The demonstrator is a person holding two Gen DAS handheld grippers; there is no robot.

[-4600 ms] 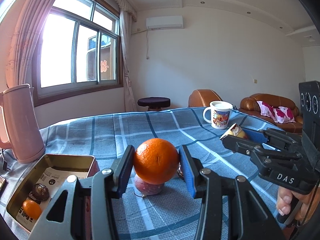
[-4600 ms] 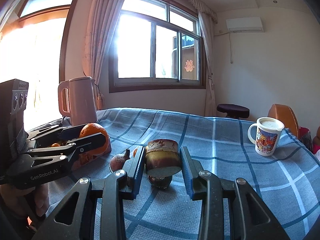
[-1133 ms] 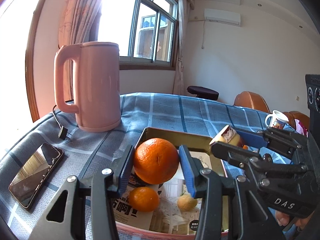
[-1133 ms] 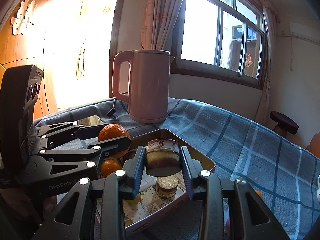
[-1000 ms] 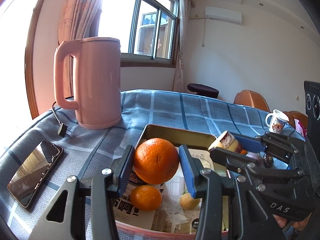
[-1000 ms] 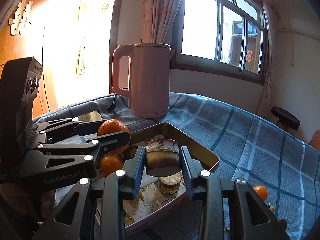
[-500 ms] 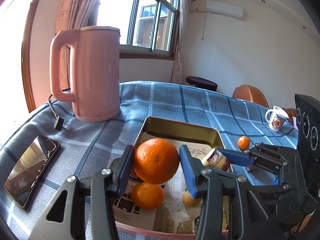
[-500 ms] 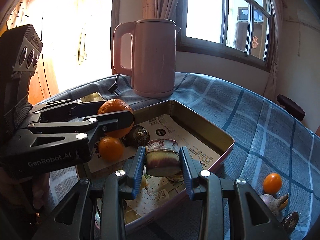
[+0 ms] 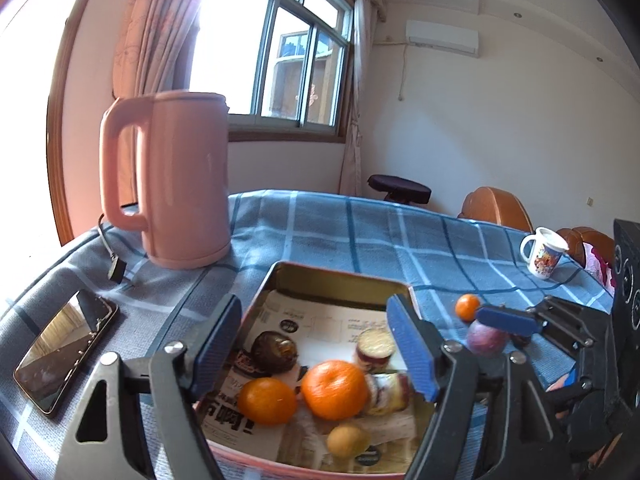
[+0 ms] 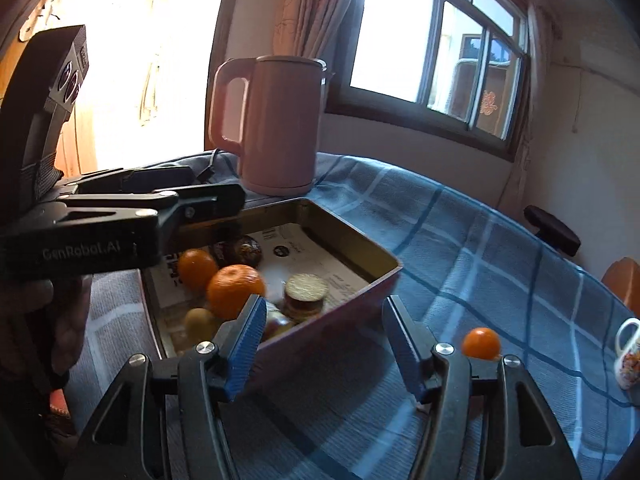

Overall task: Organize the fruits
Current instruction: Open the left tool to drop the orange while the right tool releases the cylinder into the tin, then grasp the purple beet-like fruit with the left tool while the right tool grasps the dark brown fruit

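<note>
A metal tin (image 9: 340,276) (image 10: 360,248) lined with printed paper holds a big orange (image 9: 334,389) (image 10: 235,290), a smaller orange (image 9: 267,401) (image 10: 197,269), a dark round fruit (image 9: 274,350) (image 10: 248,249), a small yellow fruit (image 9: 347,440) (image 10: 199,320), an upright cut fruit piece (image 9: 375,350) (image 10: 306,294) and one on its side (image 9: 390,394). My left gripper (image 9: 316,346) is open and empty above the tin. My right gripper (image 10: 322,342) is open and empty at the tin's near wall. A small orange (image 9: 467,306) (image 10: 481,343) and a purple fruit (image 9: 482,338) lie on the cloth outside.
A pink kettle (image 9: 176,184) (image 10: 276,128) stands behind the tin, its cord plug (image 9: 116,270) beside it. A phone (image 9: 66,344) lies at the left. A printed mug (image 9: 544,252) (image 10: 630,354) stands at the far right. A blue checked cloth (image 9: 360,232) covers the table.
Both grippers have opened. The big orange has dropped from the left gripper into the tin, and the cut fruit piece has left the right gripper and lies in the tin. The right gripper has drawn back.
</note>
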